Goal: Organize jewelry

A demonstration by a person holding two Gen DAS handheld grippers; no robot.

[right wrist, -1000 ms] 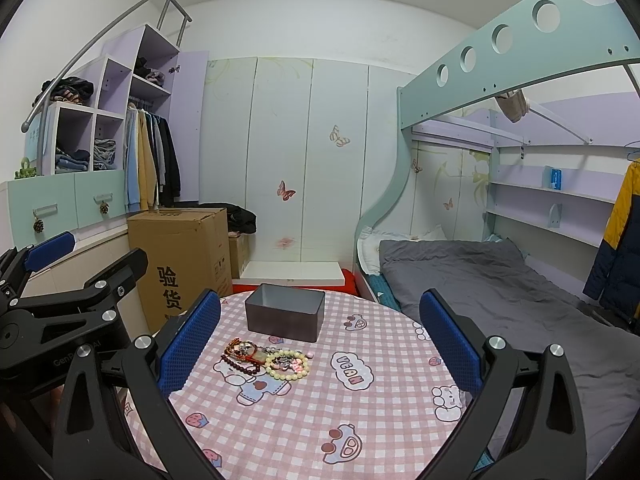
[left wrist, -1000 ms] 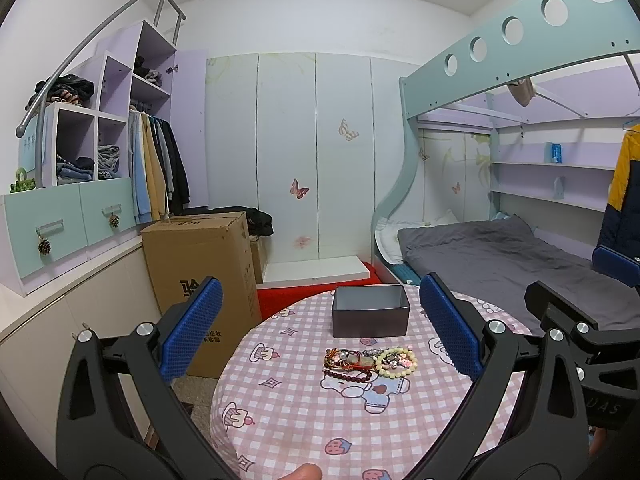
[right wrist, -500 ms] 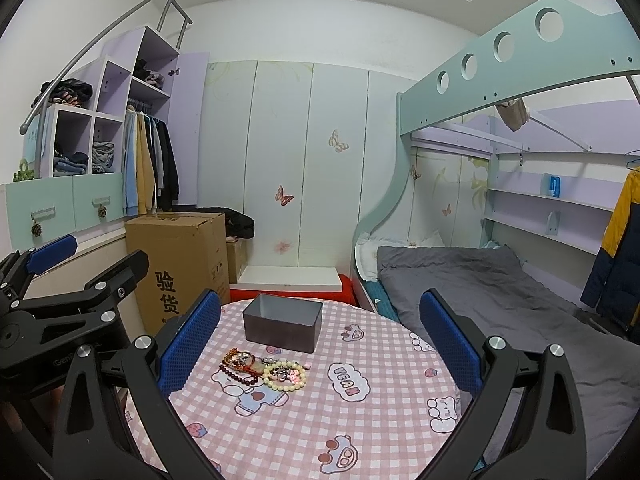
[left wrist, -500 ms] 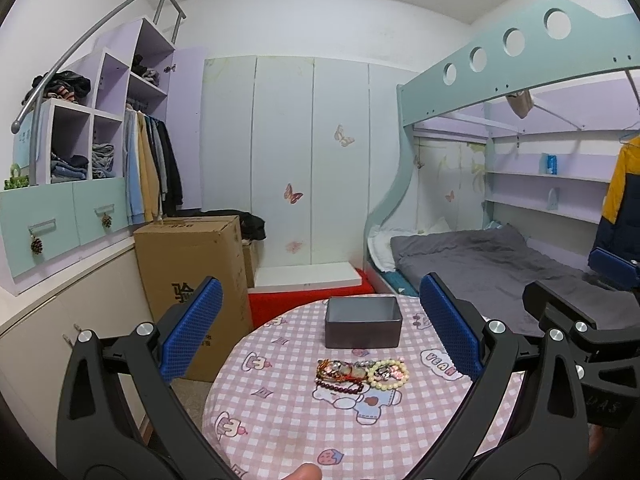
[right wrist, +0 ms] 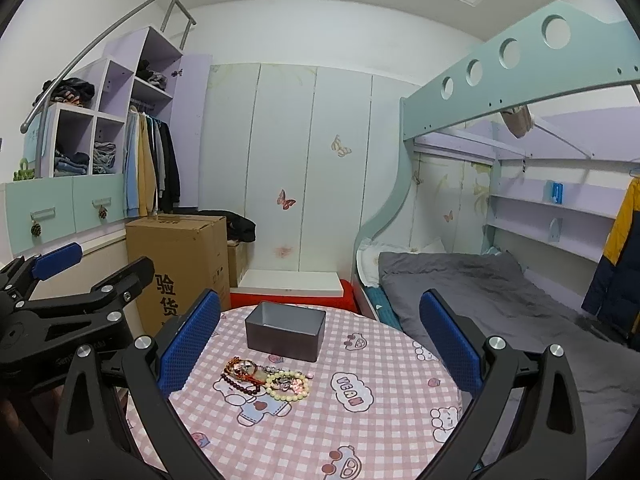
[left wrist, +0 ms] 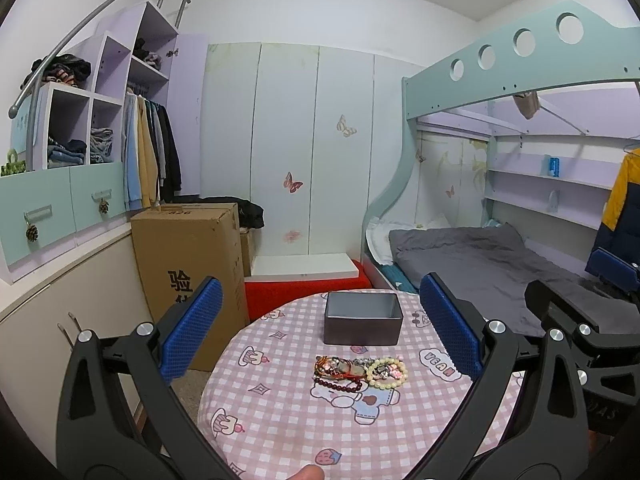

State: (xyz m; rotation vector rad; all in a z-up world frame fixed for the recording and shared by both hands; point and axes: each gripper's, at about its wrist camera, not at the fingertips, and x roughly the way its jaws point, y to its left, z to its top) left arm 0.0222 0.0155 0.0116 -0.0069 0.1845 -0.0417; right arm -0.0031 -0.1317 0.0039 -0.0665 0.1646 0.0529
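My left gripper (left wrist: 318, 326): jaws wide apart, holding nothing, hovering above round bench (left wrist: 280, 420). Task looks unstarted; every piece left to sort. On bench, left to right: tangled red-orange beaded piece (left wrist: 334, 367), dark maroon bead string (left wrist: 340, 385) just below it, pale cream bead bracelet (left wrist: 387, 374) touching them. One small heap, near bench middle. Behind heap, near far edge: grey box (left wrist: 363, 323), open top, inside appears empty. My right gripper (right wrist: 320, 338): jaws wide apart too, nothing held, also above bench.

Cardboard box (left wrist: 192, 256) beside table (left wrist: 280, 420); grey bed (left wrist: 472, 256) right.
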